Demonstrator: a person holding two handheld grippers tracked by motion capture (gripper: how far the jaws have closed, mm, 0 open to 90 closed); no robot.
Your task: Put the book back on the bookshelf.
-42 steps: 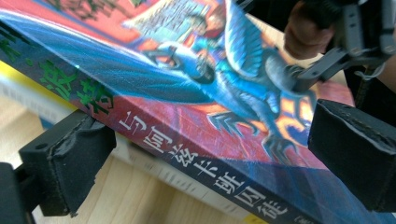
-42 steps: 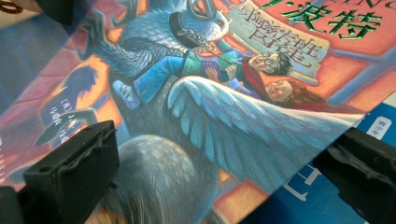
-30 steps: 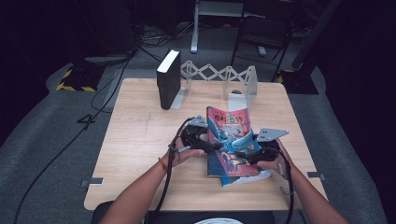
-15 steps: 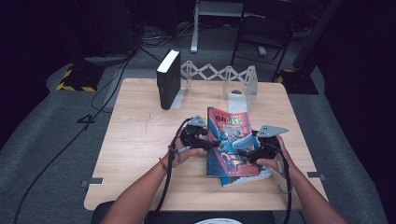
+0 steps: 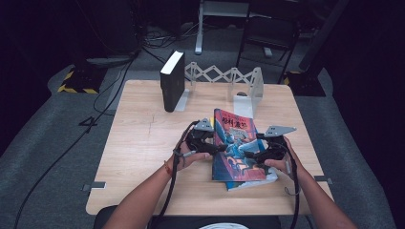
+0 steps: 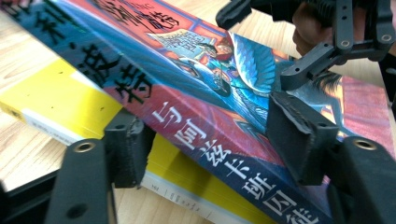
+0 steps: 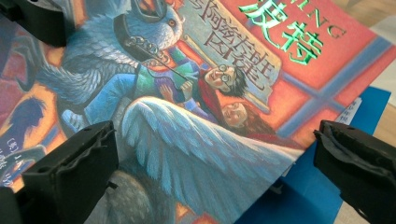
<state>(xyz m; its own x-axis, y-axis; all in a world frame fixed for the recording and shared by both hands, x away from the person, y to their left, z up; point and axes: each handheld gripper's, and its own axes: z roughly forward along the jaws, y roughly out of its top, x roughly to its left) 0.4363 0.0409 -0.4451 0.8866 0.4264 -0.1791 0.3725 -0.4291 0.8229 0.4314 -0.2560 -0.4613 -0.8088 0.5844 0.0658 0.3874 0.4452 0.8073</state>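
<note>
Green "波特" on red book cover point(image 7: 261, 56).

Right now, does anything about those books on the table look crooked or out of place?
Yes. The red illustrated book lies askew on a yellow book and a blue one, their edges not lined up. The black book stands upright apart.

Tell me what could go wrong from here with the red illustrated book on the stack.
1. The left gripper straddles the spine of the red illustrated paperback book, one jaw under it and one on the cover; its jaws have just been moving, so the grip may be loose and the book could slip.
2. The right gripper is open over the cover, giving no support.
3. Lifting may drag the yellow-edged book or the blue book beneath.
</note>
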